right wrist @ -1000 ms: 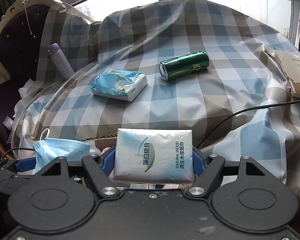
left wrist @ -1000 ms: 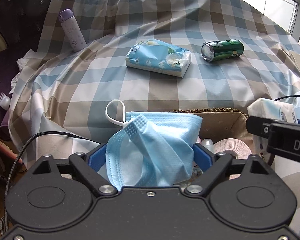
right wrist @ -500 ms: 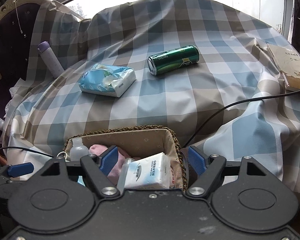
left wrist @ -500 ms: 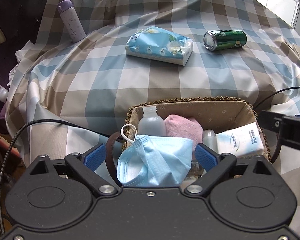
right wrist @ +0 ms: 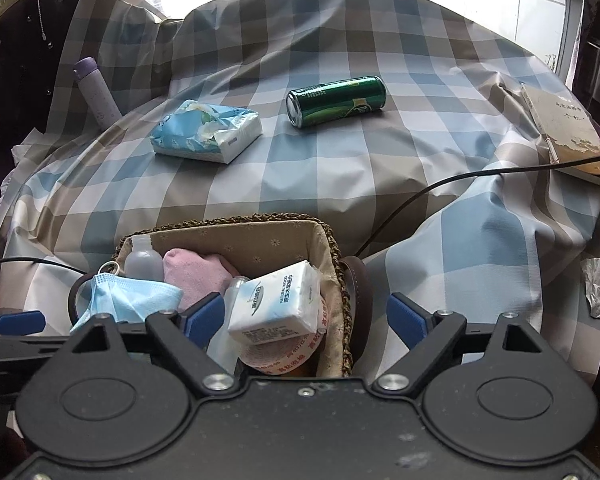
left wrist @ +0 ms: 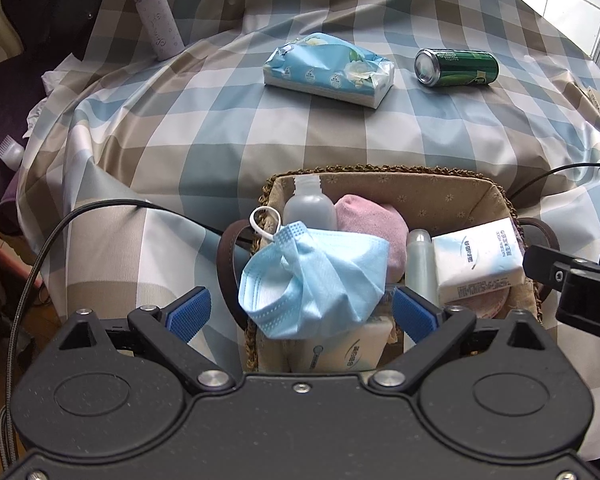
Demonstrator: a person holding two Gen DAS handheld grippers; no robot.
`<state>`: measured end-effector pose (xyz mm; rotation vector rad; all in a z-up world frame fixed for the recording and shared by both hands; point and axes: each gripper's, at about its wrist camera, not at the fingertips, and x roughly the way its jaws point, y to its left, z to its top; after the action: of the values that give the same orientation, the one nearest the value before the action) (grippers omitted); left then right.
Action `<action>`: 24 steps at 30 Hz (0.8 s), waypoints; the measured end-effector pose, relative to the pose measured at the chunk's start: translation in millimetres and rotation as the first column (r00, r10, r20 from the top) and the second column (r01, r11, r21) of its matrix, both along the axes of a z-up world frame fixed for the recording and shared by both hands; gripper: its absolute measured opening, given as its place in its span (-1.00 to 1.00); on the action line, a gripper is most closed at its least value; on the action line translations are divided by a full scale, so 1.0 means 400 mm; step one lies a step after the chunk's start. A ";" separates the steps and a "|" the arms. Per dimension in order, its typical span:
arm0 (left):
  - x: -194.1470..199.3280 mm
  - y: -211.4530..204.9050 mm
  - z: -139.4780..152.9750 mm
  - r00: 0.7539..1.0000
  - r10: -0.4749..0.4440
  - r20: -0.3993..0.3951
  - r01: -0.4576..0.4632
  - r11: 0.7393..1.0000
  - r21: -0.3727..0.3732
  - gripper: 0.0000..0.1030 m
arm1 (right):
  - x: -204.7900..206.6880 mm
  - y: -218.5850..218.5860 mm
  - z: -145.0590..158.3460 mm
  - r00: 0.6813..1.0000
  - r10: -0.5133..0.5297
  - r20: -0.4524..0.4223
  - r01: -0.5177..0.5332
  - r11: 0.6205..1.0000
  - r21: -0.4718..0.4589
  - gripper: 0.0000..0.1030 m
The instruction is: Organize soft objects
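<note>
**Soft things dropped in the basket**

My left gripper is spread wide, so the face mask lies loose on the basket rim. My right gripper gapes too; the tissue pack rests inside.

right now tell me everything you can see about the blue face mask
The face mask is a light blue pleated disposable one, thin and papery-looking, crumpled and folded over itself. A white ear loop sticks up at its upper left. It lies draped over the left end of the woven basket, resting on a tissue pack and against the pink cloth. It sits between the open left gripper fingers; neither pad touches it.
</note>
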<state>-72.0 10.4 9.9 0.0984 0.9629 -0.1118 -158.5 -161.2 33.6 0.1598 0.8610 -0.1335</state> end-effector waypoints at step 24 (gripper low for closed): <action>-0.024 0.001 0.000 1.000 0.019 -0.002 -0.019 1.000 0.015 0.85 | -0.029 0.004 -0.021 0.999 -0.009 -0.037 0.009 1.000 -0.017 0.85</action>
<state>-81.5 10.6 9.7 0.1034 0.9665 -0.0871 -170.2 -159.8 25.3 0.1455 0.8962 -0.1529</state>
